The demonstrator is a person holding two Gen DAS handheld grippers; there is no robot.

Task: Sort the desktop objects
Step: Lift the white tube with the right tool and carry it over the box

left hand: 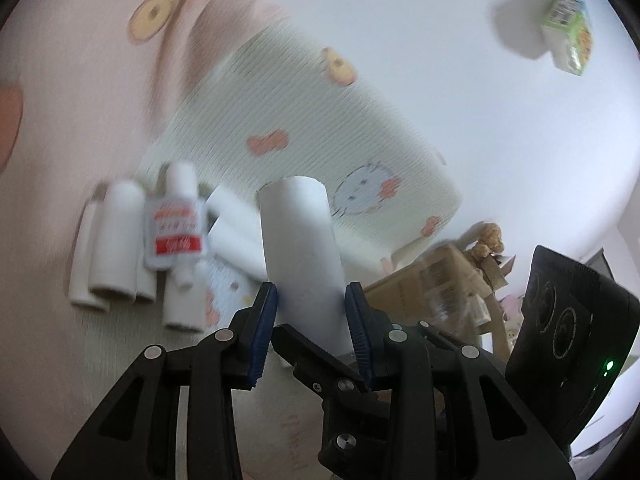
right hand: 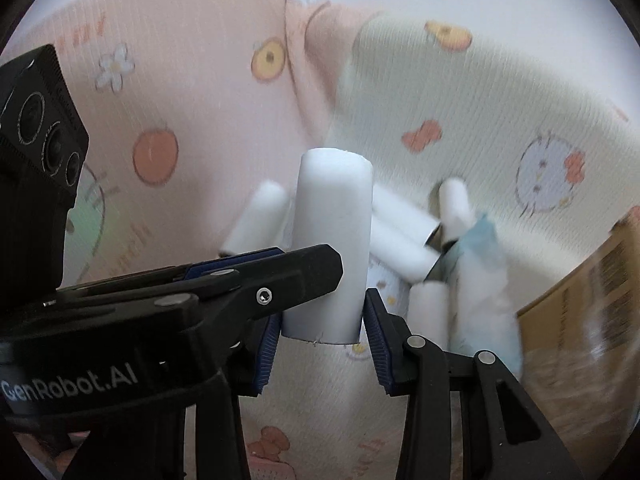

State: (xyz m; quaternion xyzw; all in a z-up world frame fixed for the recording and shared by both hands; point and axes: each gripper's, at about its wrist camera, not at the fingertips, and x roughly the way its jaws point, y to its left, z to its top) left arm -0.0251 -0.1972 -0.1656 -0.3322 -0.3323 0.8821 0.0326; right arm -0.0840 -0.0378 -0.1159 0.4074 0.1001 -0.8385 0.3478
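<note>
Left gripper (left hand: pixel 311 300) pads clamp a white hollow paper tube (left hand: pixel 298 236) near its lower end; right gripper (right hand: pixel 320 326) likewise pinches a second white paper tube (right hand: pixel 331 240). Both lifted above the pile of white tubes (left hand: pixel 116 240) on the patterned cloth (left hand: pixel 280 100). Probably light and crushable: grip mid-wall, gently. Only the left view shows the green-labelled carton (left hand: pixel 568 28).
</note>
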